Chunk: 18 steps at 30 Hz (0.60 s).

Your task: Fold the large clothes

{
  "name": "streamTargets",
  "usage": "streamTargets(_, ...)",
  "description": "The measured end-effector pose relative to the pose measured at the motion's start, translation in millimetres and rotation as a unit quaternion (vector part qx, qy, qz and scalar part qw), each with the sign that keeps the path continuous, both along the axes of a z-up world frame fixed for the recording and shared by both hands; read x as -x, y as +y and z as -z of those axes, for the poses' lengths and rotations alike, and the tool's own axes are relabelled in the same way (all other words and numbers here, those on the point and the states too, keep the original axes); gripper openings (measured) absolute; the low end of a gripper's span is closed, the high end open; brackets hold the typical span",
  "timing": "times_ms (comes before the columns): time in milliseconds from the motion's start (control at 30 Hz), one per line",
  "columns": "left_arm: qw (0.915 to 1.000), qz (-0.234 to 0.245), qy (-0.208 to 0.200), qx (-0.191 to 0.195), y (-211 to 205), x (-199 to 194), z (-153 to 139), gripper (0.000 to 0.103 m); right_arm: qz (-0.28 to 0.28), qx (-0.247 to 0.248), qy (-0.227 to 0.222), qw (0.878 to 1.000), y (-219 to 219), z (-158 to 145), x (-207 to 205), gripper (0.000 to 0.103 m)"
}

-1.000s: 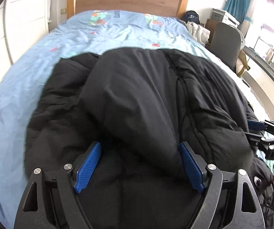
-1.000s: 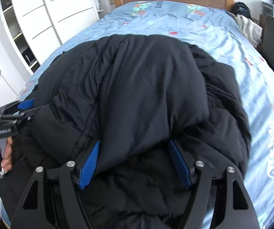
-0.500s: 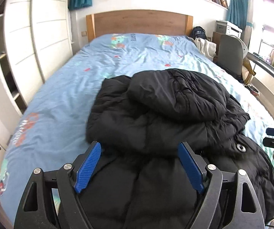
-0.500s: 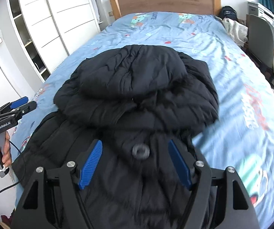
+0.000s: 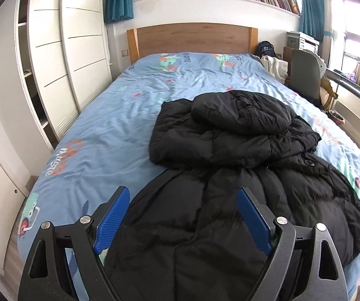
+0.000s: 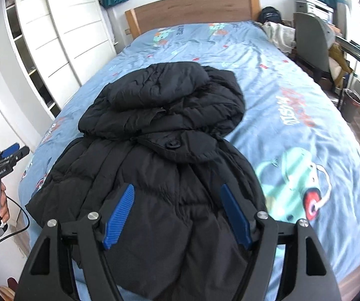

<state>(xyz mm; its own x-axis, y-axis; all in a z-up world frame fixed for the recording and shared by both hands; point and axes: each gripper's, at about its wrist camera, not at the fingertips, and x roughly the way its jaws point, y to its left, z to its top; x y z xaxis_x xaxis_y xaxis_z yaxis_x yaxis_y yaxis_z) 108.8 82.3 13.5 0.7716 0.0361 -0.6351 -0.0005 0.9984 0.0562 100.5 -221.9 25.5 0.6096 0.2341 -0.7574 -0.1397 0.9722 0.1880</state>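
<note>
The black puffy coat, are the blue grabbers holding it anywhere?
No. The black puffer coat lies loose on the bed; the left gripper and right gripper are open above it.

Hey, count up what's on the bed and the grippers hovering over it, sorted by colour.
Black: 1, the puffer jacket lying on the bed
Blue: 1, the printed bedspread
Cream: 1, the bundle of cloth at the far right corner
Black with blue pads: 2, the left gripper and the right gripper, both open
Total: 5
</note>
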Motion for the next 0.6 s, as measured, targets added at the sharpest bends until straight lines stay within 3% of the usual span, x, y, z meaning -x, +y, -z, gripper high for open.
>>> streamTargets(100,0.9999,-0.010,0.001,-0.006,10,11,2,0.089,0.021,-0.007,-0.009,1.000,-14,-5,19,0.080)
streamTargets(600,0.9982,-0.060,0.009,0.001,62,60,18,0.094,0.135,-0.029,-0.025,0.990,-86,-25,100,0.084)
